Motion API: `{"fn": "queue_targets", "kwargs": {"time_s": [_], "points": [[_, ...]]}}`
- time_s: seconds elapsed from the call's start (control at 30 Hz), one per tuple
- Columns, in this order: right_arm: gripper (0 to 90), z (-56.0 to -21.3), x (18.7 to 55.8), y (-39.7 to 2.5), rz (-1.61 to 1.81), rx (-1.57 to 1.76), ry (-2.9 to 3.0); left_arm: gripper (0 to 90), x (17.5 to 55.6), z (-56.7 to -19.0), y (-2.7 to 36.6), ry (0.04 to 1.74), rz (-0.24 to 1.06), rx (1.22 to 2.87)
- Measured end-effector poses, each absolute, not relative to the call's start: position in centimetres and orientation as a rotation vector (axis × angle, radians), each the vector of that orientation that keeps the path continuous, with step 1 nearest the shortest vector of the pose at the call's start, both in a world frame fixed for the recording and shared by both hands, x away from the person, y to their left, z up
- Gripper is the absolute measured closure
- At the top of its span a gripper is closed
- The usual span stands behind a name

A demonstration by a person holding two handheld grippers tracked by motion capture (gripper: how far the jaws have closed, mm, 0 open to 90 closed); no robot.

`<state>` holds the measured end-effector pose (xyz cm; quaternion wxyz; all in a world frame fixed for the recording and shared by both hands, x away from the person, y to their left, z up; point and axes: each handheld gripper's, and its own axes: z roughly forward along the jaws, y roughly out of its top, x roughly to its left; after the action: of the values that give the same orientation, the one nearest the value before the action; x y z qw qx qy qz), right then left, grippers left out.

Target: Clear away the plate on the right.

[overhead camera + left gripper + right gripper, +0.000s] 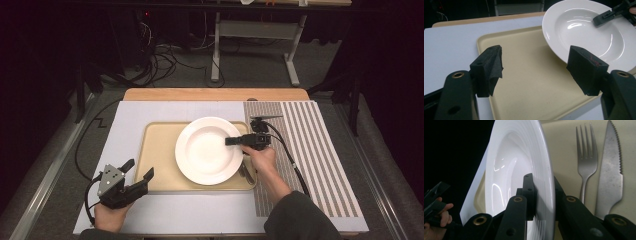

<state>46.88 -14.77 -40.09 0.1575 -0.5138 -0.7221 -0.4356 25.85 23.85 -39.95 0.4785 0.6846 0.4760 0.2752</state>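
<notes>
In the right gripper view, low in the frame, the right gripper (543,195) is clamped on the rim of the plate (509,170), one black jaw inside the bowl and the other behind the rim, so the white plate runs edge-on up the middle of the frame; to its right a fork (586,162) and a knife (610,170) lie side by side on the tray (564,142), just apart from each other, tines and tip pointing to the top edge. At the lower left of that frame the other hand shows small, fingers wrapped round its tool. In the high view the plate (207,150) sits over the right half of the tan tray (157,160) at mid-frame, with the right gripper (231,141) biting its right rim and the right hand (261,157) just behind it; the cutlery peeks out beside the plate's lower right edge. The tray rests on a pale mat (130,120), and a striped mat (320,150) lies along the right. At the lower left the left gripper (137,171) hangs over the mat just off the tray's lower left corner, jaws spread and grasping nothing. In the left gripper view its two pads (491,67) stand wide apart over bare tray (524,75), with the plate (584,32) at the upper right
</notes>
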Motion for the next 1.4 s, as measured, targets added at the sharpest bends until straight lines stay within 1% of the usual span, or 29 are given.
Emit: {"fn": "queue_targets", "kwargs": {"time_s": [0.4,1.03,1.4], "points": [[81.5,-41.1,47.1,-12.8,-1.212,-1.474,-2.078,29.6,25.9,-40.0,23.9,1.161,0.663,1.670],[82.1,-42.1,46.9,-11.2,-1.219,-1.516,-2.033,29.5,25.8,-40.0,23.8,1.156,0.659,1.674],[80.2,-42.2,46.8,-10.0,-1.177,-1.494,-2.127,29.5,25.8,-40.0,23.8,1.153,0.659,1.675]]}}
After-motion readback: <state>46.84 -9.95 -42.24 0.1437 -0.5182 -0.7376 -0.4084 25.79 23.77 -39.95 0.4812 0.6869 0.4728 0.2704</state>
